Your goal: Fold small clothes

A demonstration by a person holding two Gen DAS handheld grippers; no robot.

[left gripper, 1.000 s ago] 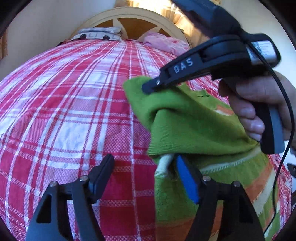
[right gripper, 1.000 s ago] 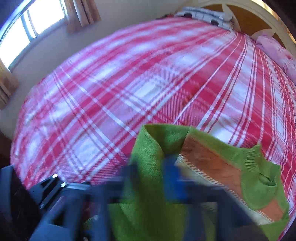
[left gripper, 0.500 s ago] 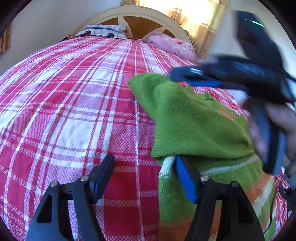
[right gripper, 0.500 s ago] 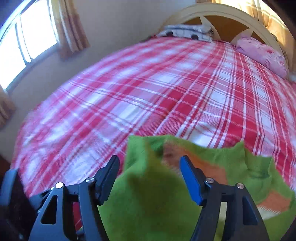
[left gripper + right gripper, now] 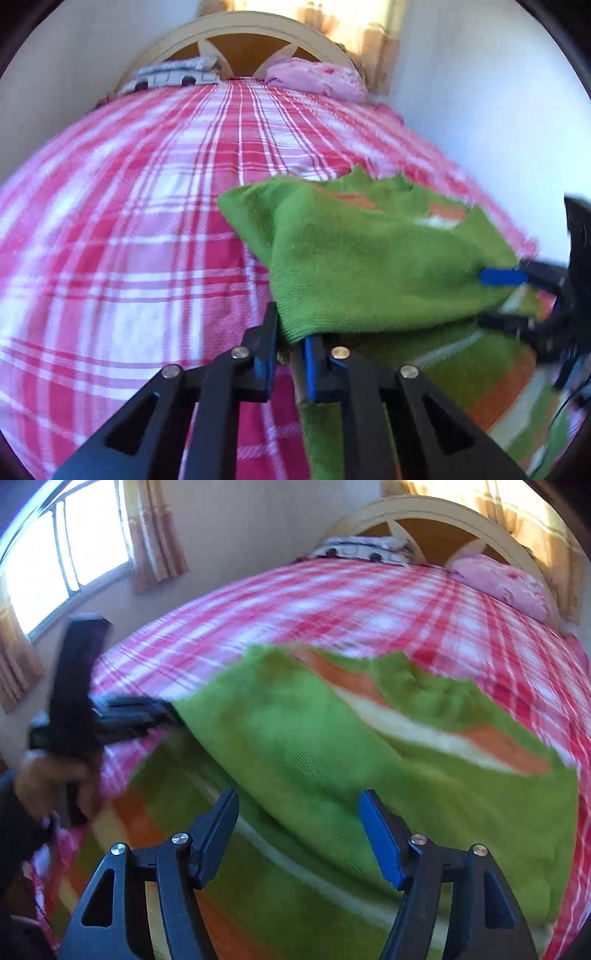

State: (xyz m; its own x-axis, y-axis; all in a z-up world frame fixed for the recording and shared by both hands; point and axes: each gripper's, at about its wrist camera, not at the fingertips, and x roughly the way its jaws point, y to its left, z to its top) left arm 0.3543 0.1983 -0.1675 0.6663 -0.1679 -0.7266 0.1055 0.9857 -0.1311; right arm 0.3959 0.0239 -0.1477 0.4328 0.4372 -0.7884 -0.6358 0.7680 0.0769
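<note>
Pinching green sweater (image 5: pixel 369 266) edge, left gripper (image 5: pixel 290 363) low; right gripper (image 5: pixel 299 834) agape.

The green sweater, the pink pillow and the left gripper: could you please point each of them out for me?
green sweater (image 5: pixel 369 266): left wrist view, on the folded-over green top layer.
pink pillow (image 5: pixel 498 581): right wrist view, on the middle of its top face.
left gripper (image 5: pixel 290 354): left wrist view, midway between the fingertips, at the fabric edge.

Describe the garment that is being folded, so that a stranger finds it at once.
On the red-and-white checked bed, look at the near side. The green sweater lies there, folded over itself. Only it has orange and cream stripes; the pink pillow is at the headboard.
</note>
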